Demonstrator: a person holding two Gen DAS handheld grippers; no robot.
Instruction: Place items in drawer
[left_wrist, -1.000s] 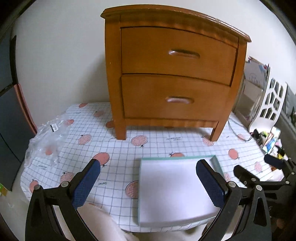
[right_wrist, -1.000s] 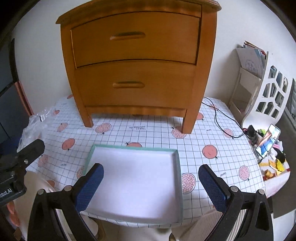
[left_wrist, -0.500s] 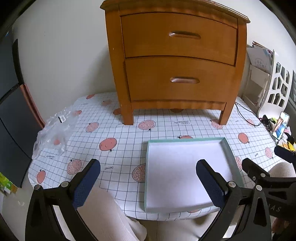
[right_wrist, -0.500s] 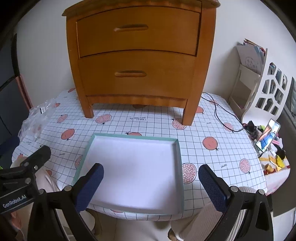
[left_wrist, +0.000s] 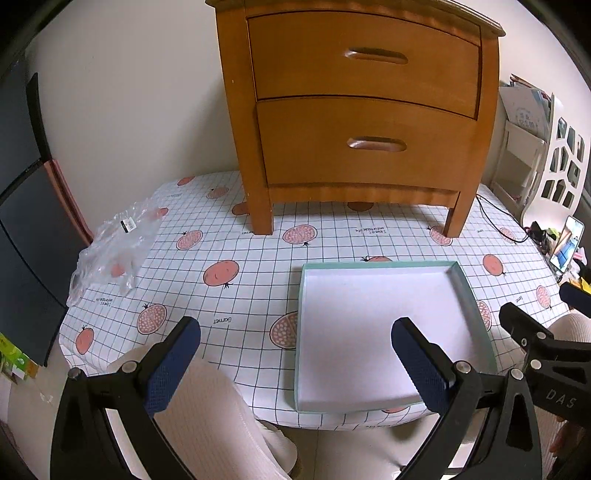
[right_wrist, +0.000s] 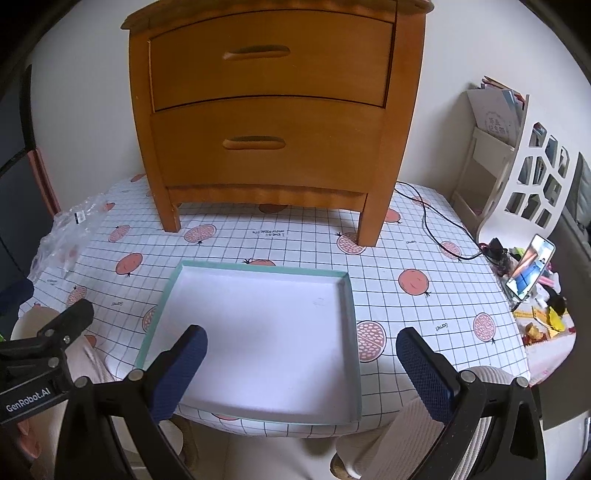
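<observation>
A wooden nightstand (left_wrist: 362, 110) (right_wrist: 266, 110) with two shut drawers stands at the back of the table. Its lower drawer handle (left_wrist: 376, 144) (right_wrist: 254, 143) and upper handle (left_wrist: 376, 57) (right_wrist: 256, 52) face me. A shallow white tray with a teal rim (left_wrist: 300, 332) (right_wrist: 356, 332) lies empty near the front edge. My left gripper (left_wrist: 295, 363) hangs open over the front edge, left of the tray. My right gripper (right_wrist: 301, 371) is open above the tray's near part, holding nothing. Each gripper shows at the side of the other's view.
A crumpled clear plastic bag (left_wrist: 114, 254) (right_wrist: 62, 236) lies at the table's left. A black cable (right_wrist: 432, 229) runs to a phone (right_wrist: 530, 271) on the right. A white shelf rack (right_wrist: 517, 173) stands right. The checked tablecloth (left_wrist: 229, 295) covers the table. A person's legs sit below.
Both grippers have pulled back and risen from the table, so the nightstand and tray look farther away and more of the tabletop shows. Both stay open.
</observation>
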